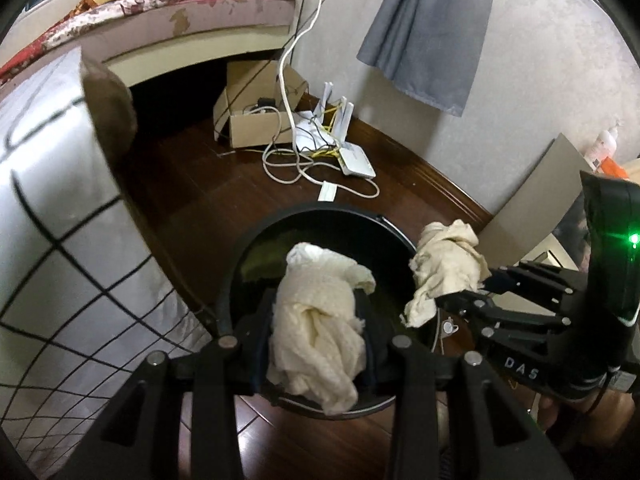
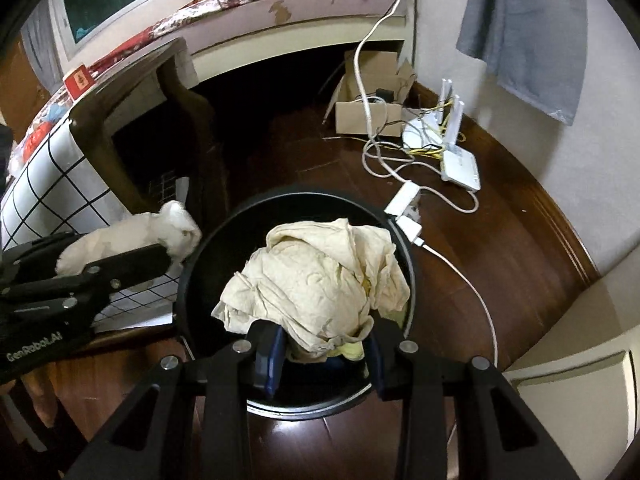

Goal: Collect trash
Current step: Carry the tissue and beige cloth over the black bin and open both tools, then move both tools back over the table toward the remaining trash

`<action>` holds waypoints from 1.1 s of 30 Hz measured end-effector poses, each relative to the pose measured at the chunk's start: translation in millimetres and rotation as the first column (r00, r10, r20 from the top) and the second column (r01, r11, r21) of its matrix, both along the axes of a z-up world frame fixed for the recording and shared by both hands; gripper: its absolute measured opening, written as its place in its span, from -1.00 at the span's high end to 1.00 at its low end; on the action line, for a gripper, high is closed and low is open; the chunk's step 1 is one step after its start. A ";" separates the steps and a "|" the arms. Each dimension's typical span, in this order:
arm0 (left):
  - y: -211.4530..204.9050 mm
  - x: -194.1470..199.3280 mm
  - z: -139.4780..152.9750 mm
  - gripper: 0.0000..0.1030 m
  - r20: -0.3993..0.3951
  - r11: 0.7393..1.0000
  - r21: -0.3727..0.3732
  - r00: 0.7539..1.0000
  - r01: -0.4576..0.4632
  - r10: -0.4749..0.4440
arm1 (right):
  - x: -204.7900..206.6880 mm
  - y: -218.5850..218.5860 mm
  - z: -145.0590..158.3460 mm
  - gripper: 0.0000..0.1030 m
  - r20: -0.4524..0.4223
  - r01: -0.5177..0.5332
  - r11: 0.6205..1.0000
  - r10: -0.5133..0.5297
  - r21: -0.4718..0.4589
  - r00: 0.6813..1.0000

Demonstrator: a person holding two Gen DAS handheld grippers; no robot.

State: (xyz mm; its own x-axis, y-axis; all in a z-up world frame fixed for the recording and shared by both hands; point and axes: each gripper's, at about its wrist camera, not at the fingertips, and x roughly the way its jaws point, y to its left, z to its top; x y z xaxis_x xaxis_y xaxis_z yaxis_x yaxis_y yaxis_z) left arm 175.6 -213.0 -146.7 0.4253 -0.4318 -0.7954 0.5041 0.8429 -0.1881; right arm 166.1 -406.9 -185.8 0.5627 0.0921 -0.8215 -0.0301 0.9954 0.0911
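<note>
A round black trash bin [image 1: 256,240] stands on the dark wood floor; it also shows in the right wrist view [image 2: 208,240]. My left gripper [image 1: 318,332] is shut on a crumpled cream tissue wad [image 1: 316,320] held over the bin's mouth. My right gripper [image 2: 326,344] is shut on a second crumpled cream tissue wad [image 2: 316,284], also above the bin. In the left wrist view the right gripper [image 1: 460,294] holds its wad [image 1: 448,264] at the bin's right rim. In the right wrist view the left gripper [image 2: 176,254] holds its wad [image 2: 132,240] left of the bin.
A white cloth with a black grid [image 1: 60,240] hangs at the left. A cardboard box [image 1: 256,120], white router [image 1: 352,160] and cables [image 1: 288,168] lie on the floor behind the bin. A bed [image 1: 180,16] and grey hanging cloth [image 1: 432,28] are beyond.
</note>
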 end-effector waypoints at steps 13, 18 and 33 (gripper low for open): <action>17.4 4.5 -22.8 -0.91 -0.020 0.995 0.029 0.995 -0.094 0.095 | 1.7 -16.3 -36.3 -0.98 -0.065 0.043 0.982 -0.055 -0.186 0.996; 21.0 0.6 -21.5 -0.92 0.004 0.994 0.043 0.994 -0.105 0.105 | -5.1 -14.1 -26.0 -0.98 -0.042 0.051 0.982 -0.059 -0.182 0.997; 32.1 -22.6 2.3 -0.92 0.090 0.993 0.041 0.990 -0.111 0.107 | -26.2 6.0 16.9 -0.98 0.053 0.044 0.986 -0.036 -0.161 0.998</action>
State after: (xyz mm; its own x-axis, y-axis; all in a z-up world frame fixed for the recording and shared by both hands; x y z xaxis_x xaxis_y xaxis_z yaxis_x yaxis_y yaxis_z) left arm 153.1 -180.9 -144.4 0.5365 -0.3425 -0.7712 0.4211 0.9007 -0.1071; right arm 140.0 -400.9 -168.9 0.6035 -0.0630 -0.7949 0.0097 0.9974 -0.0717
